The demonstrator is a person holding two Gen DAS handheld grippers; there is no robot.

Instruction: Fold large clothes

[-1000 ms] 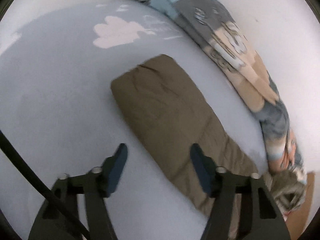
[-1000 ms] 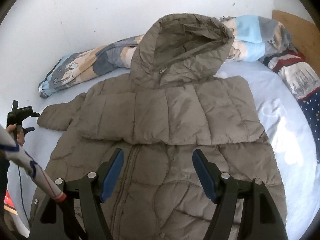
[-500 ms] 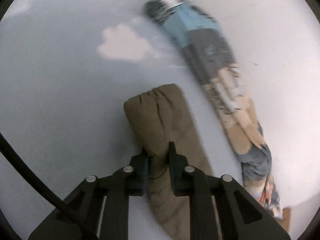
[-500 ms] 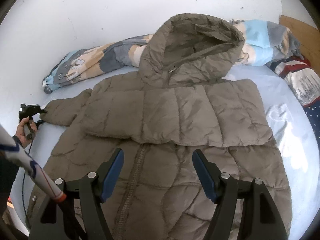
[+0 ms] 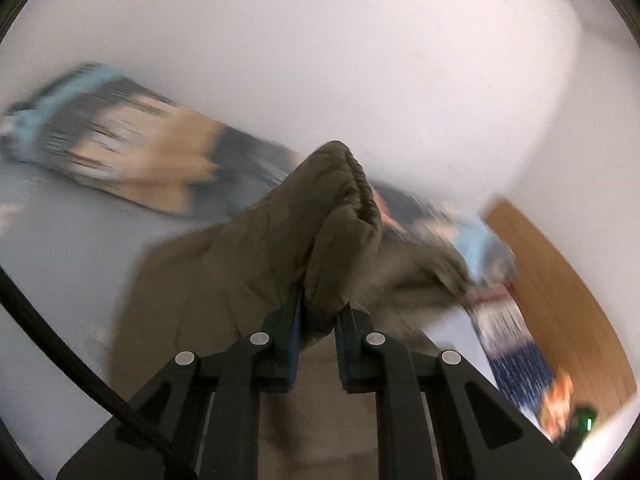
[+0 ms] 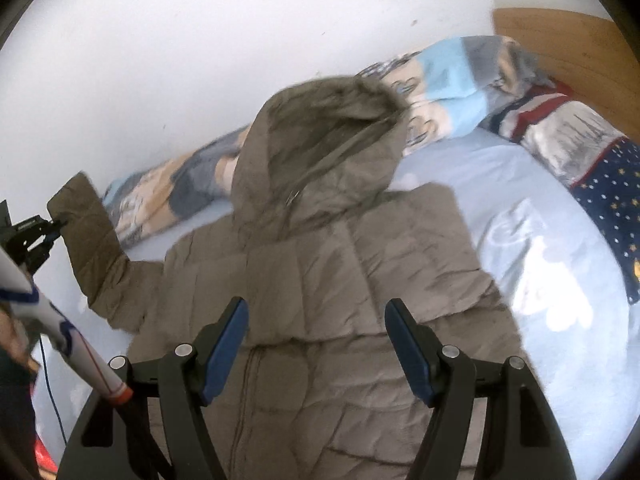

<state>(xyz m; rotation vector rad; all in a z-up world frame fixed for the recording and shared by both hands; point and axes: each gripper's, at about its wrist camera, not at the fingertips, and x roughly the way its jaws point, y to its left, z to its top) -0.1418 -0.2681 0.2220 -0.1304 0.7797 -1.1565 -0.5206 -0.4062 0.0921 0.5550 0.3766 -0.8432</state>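
An olive-brown hooded puffer jacket [image 6: 320, 264] lies spread on the pale blue bed sheet [image 6: 532, 240], hood [image 6: 320, 140] toward the wall. My left gripper [image 5: 316, 312] is shut on the end of the jacket's sleeve [image 5: 320, 232], lifted off the bed with its cuff pointing up. In the right wrist view that sleeve [image 6: 90, 240] stands raised at the far left with the left gripper [image 6: 48, 232] clamped on it. My right gripper [image 6: 316, 344] hovers open above the jacket's chest with nothing between its fingers.
A rolled patterned blanket [image 6: 440, 76] lies along the white wall [image 6: 200, 40] behind the jacket. A star-patterned pillow [image 6: 592, 160] sits at the right by a wooden headboard [image 6: 560, 40]. A person's sleeve [image 6: 60, 328] crosses the lower left. The left wrist view is motion-blurred.
My left gripper closed on the sleeve end and swung it up off the bed, toward the jacket's body. The right gripper drifted slightly, staying open over the jacket.
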